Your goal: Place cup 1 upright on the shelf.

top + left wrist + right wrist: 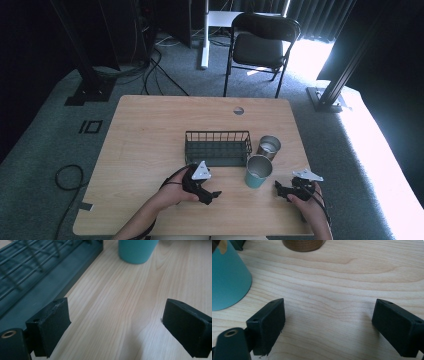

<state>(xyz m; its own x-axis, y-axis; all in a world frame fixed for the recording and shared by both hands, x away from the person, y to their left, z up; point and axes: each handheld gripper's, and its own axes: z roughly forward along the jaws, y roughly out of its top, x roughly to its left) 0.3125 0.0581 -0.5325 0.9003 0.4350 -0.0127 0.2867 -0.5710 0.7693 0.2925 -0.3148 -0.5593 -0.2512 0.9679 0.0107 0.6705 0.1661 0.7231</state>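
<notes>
A dark wire basket [217, 147] stands mid-table, with a teal cup [258, 171] at its right front corner and a second metal-lined cup [269, 147] just behind that. My left gripper [210, 194] rests in front of the basket, left of the teal cup. In the left gripper view the left gripper [120, 326] is open over bare wood, with the basket [37, 277] to its left and the teal cup [137, 250] ahead. My right gripper [281, 189] sits to the right of the teal cup. The right gripper [329, 325] is open and empty, near the teal cup [227, 282] and the brown cup base [303, 244].
The wooden table [150, 130] has a round cable hole [238, 110] near its far edge. A black folding chair [260, 45] stands beyond the table. Cables [67, 177] lie on the carpet at the left, and dark frame posts stand at both far sides.
</notes>
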